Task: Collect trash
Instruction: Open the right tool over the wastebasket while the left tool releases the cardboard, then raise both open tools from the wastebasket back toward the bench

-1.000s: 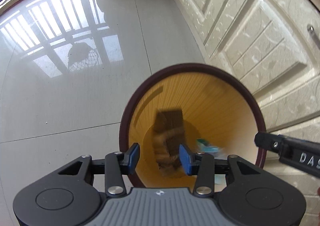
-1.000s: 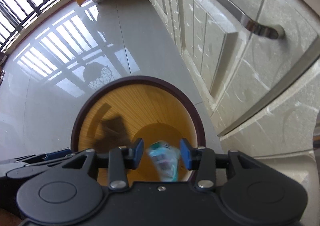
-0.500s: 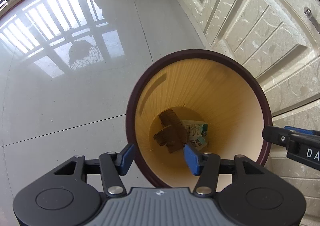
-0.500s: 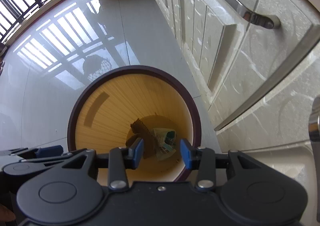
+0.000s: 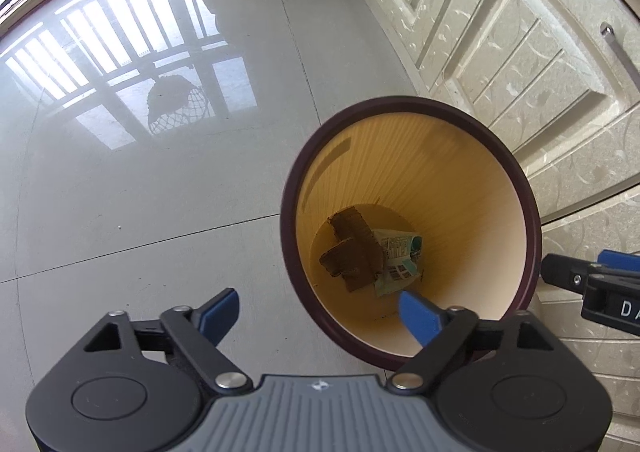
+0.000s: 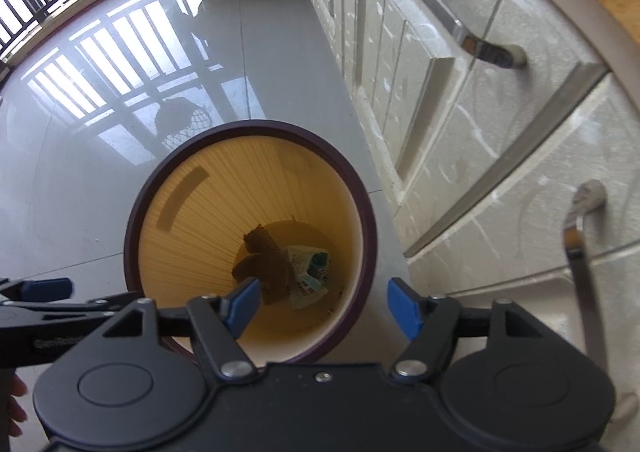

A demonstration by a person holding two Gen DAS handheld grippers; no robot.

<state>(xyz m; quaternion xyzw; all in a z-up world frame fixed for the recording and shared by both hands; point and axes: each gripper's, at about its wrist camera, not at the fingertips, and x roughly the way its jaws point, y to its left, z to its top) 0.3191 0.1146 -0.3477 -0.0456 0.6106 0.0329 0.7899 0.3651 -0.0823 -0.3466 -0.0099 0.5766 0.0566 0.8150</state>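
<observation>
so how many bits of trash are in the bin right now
2. A brown cardboard scrap lies at the bottom of the bin, and a crumpled printed wrapper sits beside it, partly tucked under the cardboard. Something smaller could be hidden beneath them.

Print on the green-white wrapper [image 5: 396, 258] in the bin [image 5: 534, 220], too small.

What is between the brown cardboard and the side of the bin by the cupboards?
A crumpled printed wrapper lies between the cardboard and that side of the bin, seen in both wrist views.
</observation>
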